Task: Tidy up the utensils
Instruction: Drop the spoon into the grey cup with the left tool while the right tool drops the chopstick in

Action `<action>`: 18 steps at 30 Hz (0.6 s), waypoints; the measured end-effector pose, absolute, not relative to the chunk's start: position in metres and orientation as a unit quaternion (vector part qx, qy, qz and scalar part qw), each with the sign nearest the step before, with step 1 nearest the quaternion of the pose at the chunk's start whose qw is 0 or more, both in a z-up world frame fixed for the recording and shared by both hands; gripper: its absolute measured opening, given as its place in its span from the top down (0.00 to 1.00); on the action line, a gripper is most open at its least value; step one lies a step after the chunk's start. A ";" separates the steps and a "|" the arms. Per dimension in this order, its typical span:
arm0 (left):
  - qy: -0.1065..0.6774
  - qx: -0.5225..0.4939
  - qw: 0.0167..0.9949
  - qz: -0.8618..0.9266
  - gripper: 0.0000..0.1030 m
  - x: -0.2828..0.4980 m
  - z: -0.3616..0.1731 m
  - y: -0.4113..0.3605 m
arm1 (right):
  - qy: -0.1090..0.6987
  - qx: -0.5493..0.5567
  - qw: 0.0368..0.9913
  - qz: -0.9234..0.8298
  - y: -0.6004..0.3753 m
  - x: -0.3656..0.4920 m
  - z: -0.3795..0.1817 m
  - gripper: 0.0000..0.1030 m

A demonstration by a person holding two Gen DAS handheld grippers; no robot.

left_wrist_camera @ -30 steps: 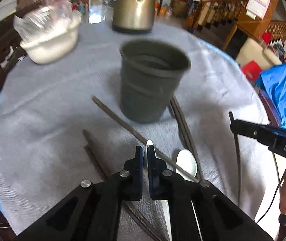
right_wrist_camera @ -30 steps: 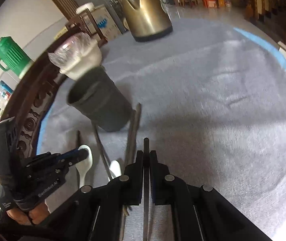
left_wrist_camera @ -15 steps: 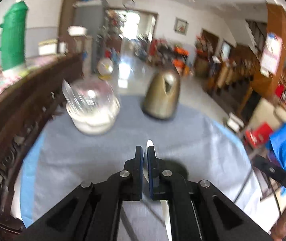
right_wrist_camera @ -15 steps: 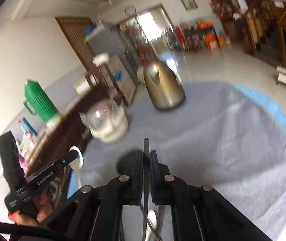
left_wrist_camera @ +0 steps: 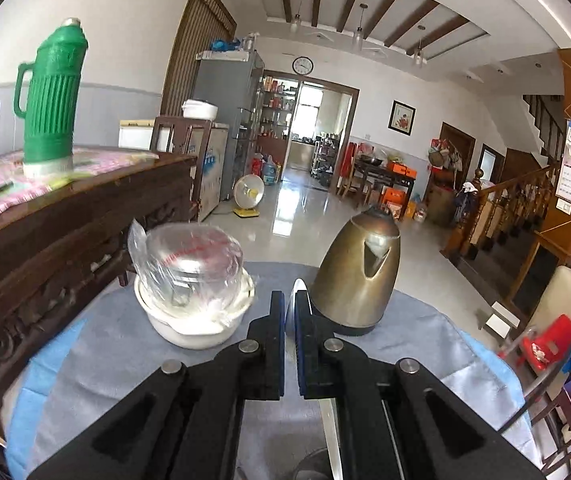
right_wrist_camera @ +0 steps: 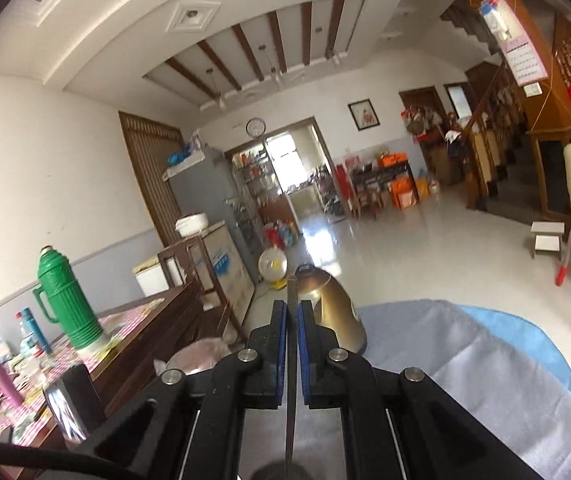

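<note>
The left gripper [left_wrist_camera: 291, 312] is closed on a white spoon [left_wrist_camera: 294, 292]. The spoon's handle tip projects a little beyond the fingertips, and its long axis runs back between the fingers toward the bottom of the left wrist view, where the pale shaft [left_wrist_camera: 331, 436] reappears beneath the gripper body. The right gripper [right_wrist_camera: 292, 320] is closed on a dark chopstick [right_wrist_camera: 292, 292]. The chopstick stands as a thin vertical line in the right wrist view, its upper end just above the fingertips and its length continuing down between the fingers to the lower edge of the frame. Both utensils are therefore clear of the table [left_wrist_camera: 417, 320], carried in the air, with each long axis aligned with the fingers that hold it. The decisive relation is vertical: the dark cup [left_wrist_camera: 309, 466], judged to be the holder for the utensils, shows only as a sliver of rim at the very bottom of each wrist view, below and close in front of both grippers. The free end of each utensil points down toward that area. In the right wrist view the chopstick's lower end lies in line with the cup's rim [right_wrist_camera: 281, 472]; in the left wrist view the spoon's shaft falls just right of it. Which hand is nearer cannot be told. The next move likely calls for centring each utensil over the opening before release. The kettle [left_wrist_camera: 355, 276] and the covered bowl [left_wrist_camera: 195, 296] stand farther back on the table, well clear of this path.
</note>
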State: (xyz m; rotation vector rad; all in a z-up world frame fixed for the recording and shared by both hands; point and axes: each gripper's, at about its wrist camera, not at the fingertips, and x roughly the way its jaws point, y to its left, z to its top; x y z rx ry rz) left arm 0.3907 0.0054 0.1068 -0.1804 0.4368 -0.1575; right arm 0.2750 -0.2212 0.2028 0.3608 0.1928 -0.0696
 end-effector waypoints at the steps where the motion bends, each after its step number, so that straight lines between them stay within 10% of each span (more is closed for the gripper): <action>1: 0.219 -0.091 0.968 -0.077 0.96 0.392 0.103 0.006 | 0.092 0.178 0.979 -0.037 -0.219 0.279 0.201 0.94; 13: 0.280 -0.068 0.948 -0.136 0.94 0.375 0.066 0.024 | 0.213 0.184 0.959 0.035 -0.202 0.296 0.130 0.87; 18: 0.267 -0.025 0.954 -0.136 0.57 0.329 0.077 0.055 | 0.228 0.230 0.944 0.054 -0.226 0.253 0.103 0.35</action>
